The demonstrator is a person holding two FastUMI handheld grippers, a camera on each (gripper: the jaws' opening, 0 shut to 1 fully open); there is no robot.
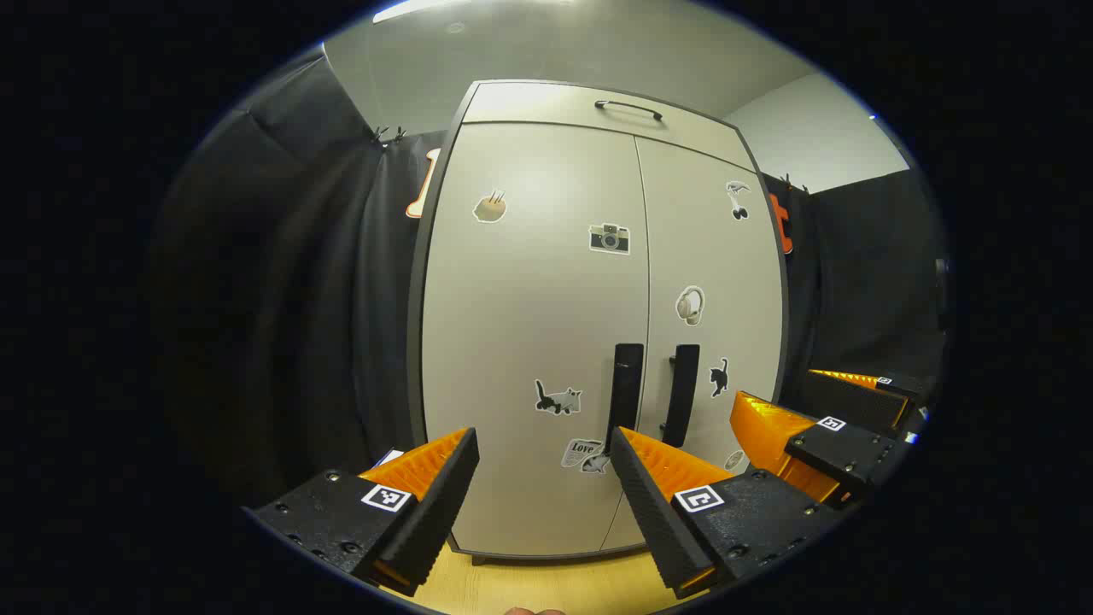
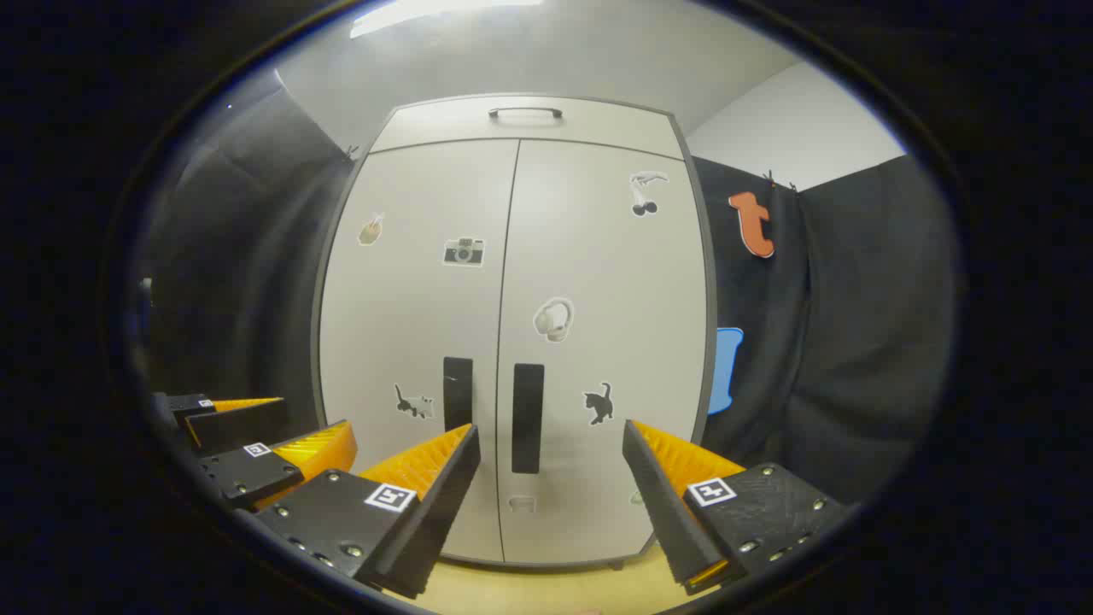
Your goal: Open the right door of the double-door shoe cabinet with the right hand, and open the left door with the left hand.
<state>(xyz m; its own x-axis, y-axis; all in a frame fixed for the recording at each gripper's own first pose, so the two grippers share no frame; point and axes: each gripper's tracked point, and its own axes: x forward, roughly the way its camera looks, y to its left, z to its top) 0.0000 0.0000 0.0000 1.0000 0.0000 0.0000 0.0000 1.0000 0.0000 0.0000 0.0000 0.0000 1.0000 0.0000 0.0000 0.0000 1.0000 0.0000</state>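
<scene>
Shoe cabinet (image 2: 512,342) stands right in front of us on the floor, and both doors look closed. Our right gripper (image 2: 551,457) and left gripper (image 1: 542,457) hang wide apart, holding nothing. We should bring the right one straight around the right handle (image 2: 528,417), squeeze, then pull gently.

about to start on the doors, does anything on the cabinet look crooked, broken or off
Nothing stands out. The cabinet stands straight, the left door and right door are both shut and flush, and the two handles hang upright beside the middle seam. The stickers lie flat.
</scene>
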